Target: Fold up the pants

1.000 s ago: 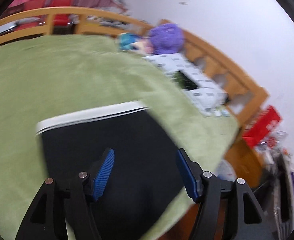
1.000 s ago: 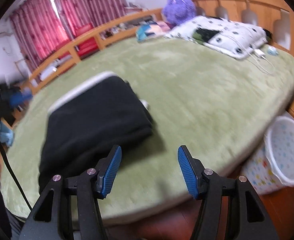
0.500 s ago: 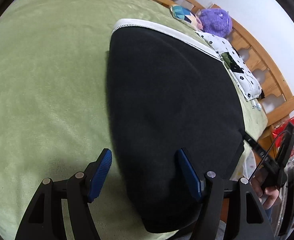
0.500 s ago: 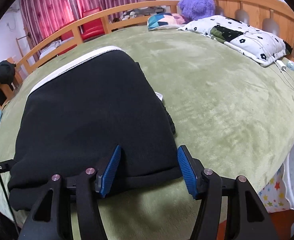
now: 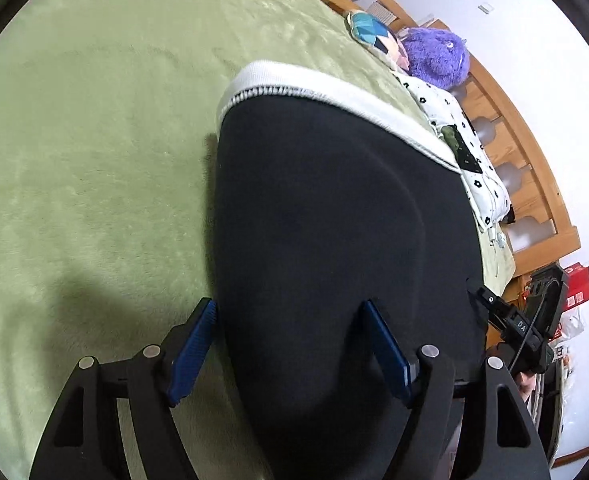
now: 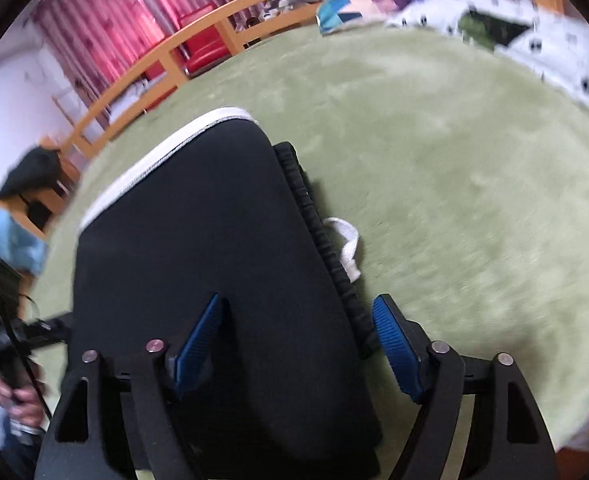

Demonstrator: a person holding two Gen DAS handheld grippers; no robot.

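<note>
Black pants (image 5: 334,232) with a white band along the far edge lie folded on the green blanket (image 5: 86,160). My left gripper (image 5: 290,336) is open, low over the pants' near left corner, its left finger at the cloth's edge. My right gripper (image 6: 298,332) is open over the near right corner of the pants (image 6: 214,240), straddling the black ribbed waistband (image 6: 326,248). A white drawstring (image 6: 348,244) sticks out beside the waistband. The right gripper also shows at the right in the left wrist view (image 5: 522,324).
A white spotted pillow (image 5: 466,152), a purple plush toy (image 5: 434,56) and a blue patterned cushion (image 5: 370,32) lie along the wooden bed frame (image 5: 534,184). Red curtains (image 6: 106,28) and a red chair (image 6: 202,44) stand beyond the rail.
Both grippers have come down closer to the near edge of the pants, one at each corner. Both have stayed open.
</note>
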